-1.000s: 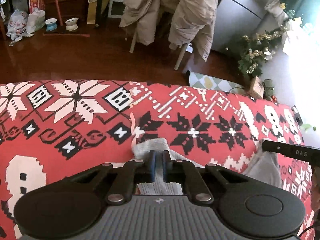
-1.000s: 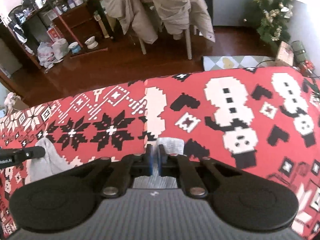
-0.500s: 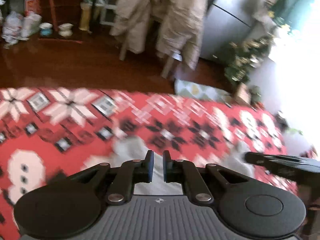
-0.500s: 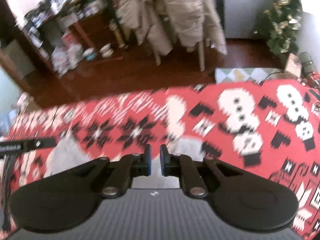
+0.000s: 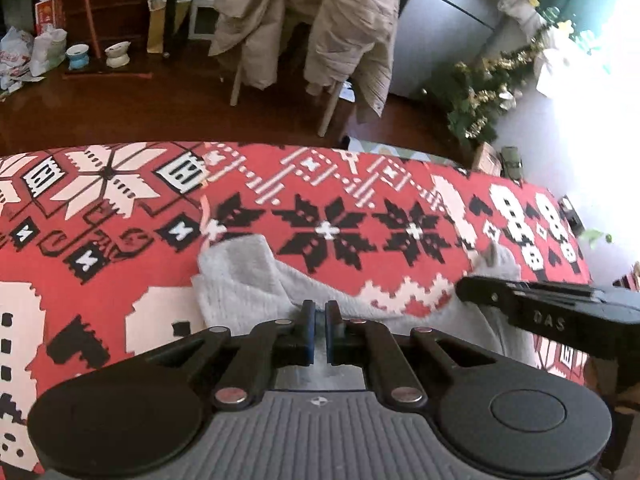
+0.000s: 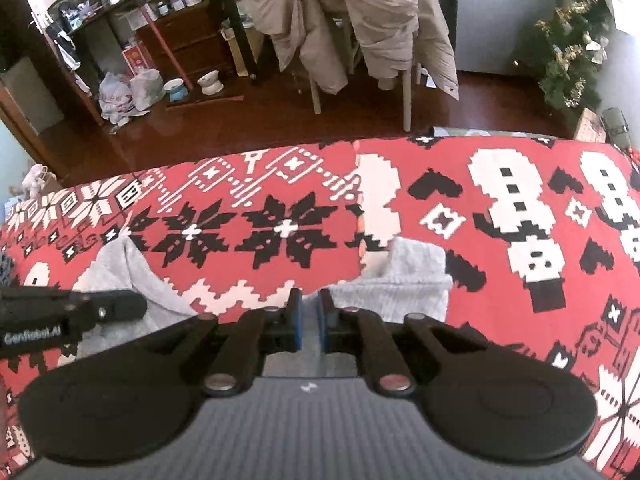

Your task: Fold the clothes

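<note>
A light grey knit garment [image 5: 240,280] lies on a red blanket [image 5: 120,240] with white and black winter patterns. My left gripper [image 5: 320,328] is shut on the garment's near edge, with grey fabric showing in the thin gap between its blue pads. My right gripper [image 6: 308,320] is shut on the same garment [image 6: 408,280] further right. A thick grey end sticks out ahead of each gripper. In the left wrist view, the right gripper [image 5: 466,292] comes in from the right. In the right wrist view, the left gripper [image 6: 136,304] comes in from the left. The garment under the grippers is hidden.
The blanket's far edge [image 6: 320,148] drops to a dark wood floor. Beyond it stands a chair [image 6: 406,96] draped with beige coats. Pet bowls [image 6: 210,82] and bags sit at the back left, and a small decorated tree [image 6: 572,40] at the back right.
Both grippers have slid across the blanket with the grey fabric still held. Each now appears nearer in the other's view, and more grey fabric shows ahead of them.
</note>
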